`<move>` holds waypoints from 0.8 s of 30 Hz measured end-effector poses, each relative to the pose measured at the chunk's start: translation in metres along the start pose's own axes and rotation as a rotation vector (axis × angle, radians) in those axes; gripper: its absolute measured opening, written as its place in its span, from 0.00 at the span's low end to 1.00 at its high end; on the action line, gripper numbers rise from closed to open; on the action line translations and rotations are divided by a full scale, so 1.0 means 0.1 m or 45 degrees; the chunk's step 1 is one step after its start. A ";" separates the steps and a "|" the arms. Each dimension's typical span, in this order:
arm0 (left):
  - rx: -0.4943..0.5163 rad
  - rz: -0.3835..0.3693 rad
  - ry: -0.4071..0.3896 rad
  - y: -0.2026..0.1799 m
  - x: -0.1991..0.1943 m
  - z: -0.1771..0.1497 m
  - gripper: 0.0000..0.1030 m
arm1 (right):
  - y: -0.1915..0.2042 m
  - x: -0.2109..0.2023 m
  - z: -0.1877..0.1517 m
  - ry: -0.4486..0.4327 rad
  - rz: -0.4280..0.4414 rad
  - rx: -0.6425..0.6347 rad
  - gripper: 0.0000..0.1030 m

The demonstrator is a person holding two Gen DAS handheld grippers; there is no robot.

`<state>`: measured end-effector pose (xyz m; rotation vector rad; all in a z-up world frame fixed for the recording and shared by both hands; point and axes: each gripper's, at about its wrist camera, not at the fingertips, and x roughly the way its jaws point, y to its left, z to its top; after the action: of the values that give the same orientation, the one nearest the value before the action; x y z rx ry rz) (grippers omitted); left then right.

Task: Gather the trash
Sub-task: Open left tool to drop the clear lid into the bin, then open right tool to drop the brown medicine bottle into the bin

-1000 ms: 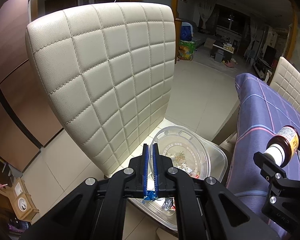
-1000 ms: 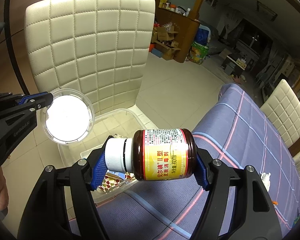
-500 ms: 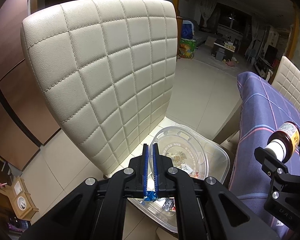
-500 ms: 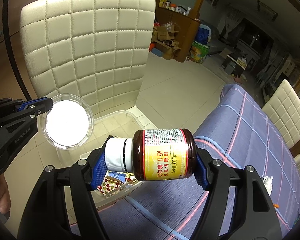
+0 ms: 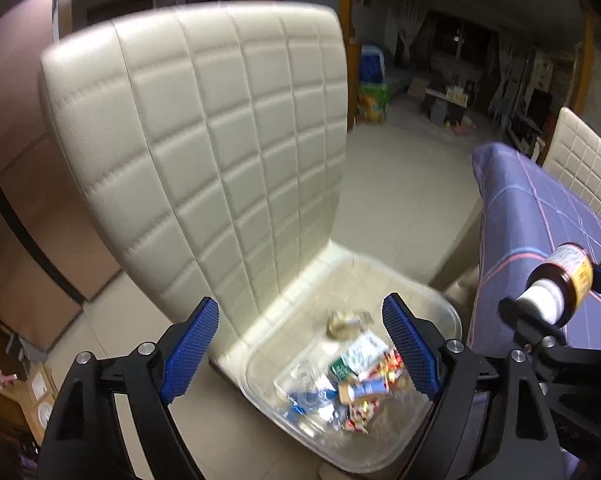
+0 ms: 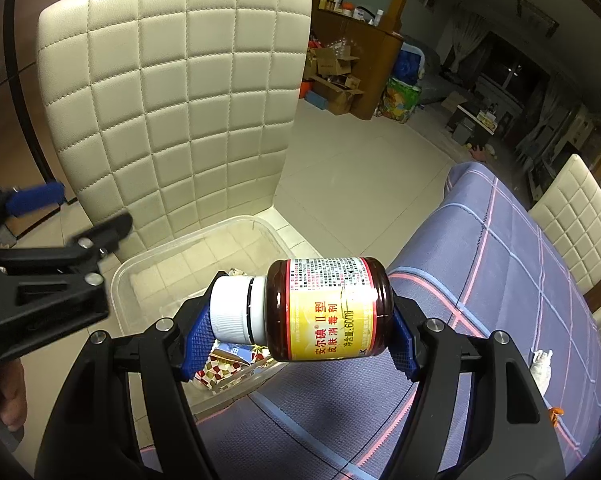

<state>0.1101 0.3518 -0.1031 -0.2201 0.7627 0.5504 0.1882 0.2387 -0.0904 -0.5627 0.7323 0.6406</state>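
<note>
1. The right gripper (image 6: 300,322) holds a brown bottle (image 6: 328,308) lying sideways. One blue pad presses its white cap (image 6: 234,308) and the other its base, so the jaws are clenched end to end on it. Held this way, the yellow label faces the camera, and the bottle hangs clear of everything else, above the near edge of the table (image 6: 500,264) with its purple checked cloth.

2. Just below and beyond those jaws sits a clear plastic bin (image 6: 140,276) on the seat of a cream quilted chair (image 6: 180,92). I judge it to be the trash container, parked beside the table so things can be carried straight across and dropped in.

3. The left gripper (image 5: 300,350) hovers right over the bin (image 5: 448,312). Its jaws are opening wide and nothing is between the blue pads (image 5: 192,348), which touch nothing. Seen through that gap, wrappers and small packets (image 5: 356,376) lie in a heap on the bin floor, the trash gathered so far.

4. To the right of the left jaws, the bottle (image 5: 564,284) waits outside the bin's rim; I judge it goes in next.

5. Farther along the table, to the right of the right jaws, a small white scrap (image 6: 540,364) and an orange bit (image 6: 554,412) rest on the cloth, probably not yet collected.
</note>
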 end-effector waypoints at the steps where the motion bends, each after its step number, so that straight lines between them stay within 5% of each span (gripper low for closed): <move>1: 0.011 0.011 -0.003 -0.01 -0.01 0.01 0.80 | 0.00 0.01 -0.01 0.004 0.000 -0.003 0.68; 24: -0.061 0.041 0.038 0.14 0.09 0.02 0.80 | 0.05 0.10 0.04 0.020 0.021 -0.008 0.69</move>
<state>0.1092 0.3680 -0.1076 -0.2607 0.7836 0.5975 0.1923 0.2479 -0.0961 -0.5687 0.7503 0.6547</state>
